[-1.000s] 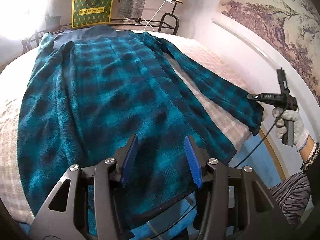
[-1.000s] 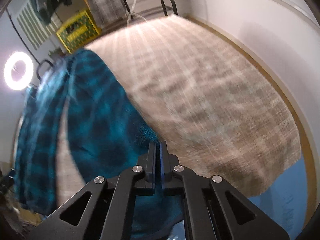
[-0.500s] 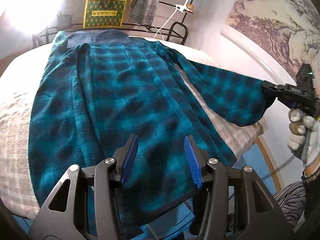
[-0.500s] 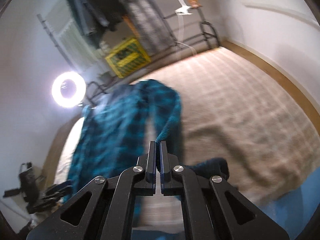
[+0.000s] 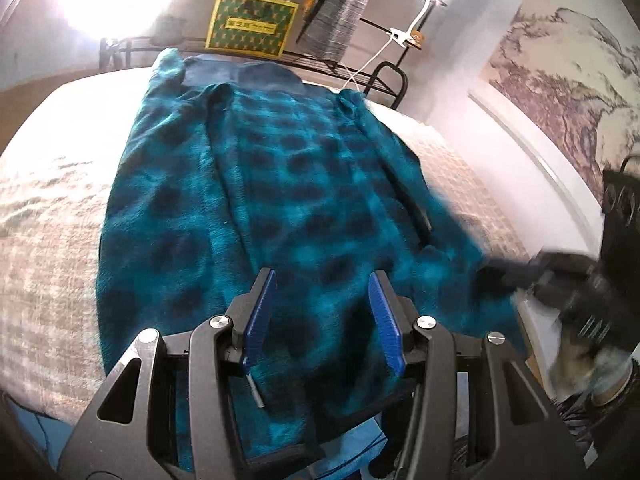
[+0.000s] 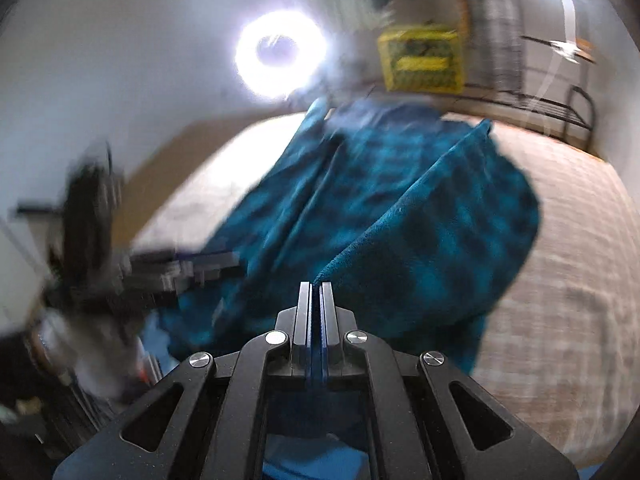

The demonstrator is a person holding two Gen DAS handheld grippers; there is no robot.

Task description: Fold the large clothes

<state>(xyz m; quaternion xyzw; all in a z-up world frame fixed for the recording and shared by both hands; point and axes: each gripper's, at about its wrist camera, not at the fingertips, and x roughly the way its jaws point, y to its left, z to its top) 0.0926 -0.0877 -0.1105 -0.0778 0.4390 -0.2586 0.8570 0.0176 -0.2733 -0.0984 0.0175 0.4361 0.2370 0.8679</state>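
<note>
Mostly blurred: right gripper (image 6: 316, 286) clamps teal robe (image 5: 304, 208) sleeve, left gripper (image 5: 322, 300) fingers spread, empty.

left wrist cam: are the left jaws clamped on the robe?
No. The left gripper has its jaws apart, hovering over the teal plaid robe without pinching any fabric.

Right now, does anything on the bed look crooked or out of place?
Only the right sleeve: the right gripper pinches its edge and holds it raised over the robe, mid-fold. The rest lies flat on the bed; nothing looks damaged.
</note>
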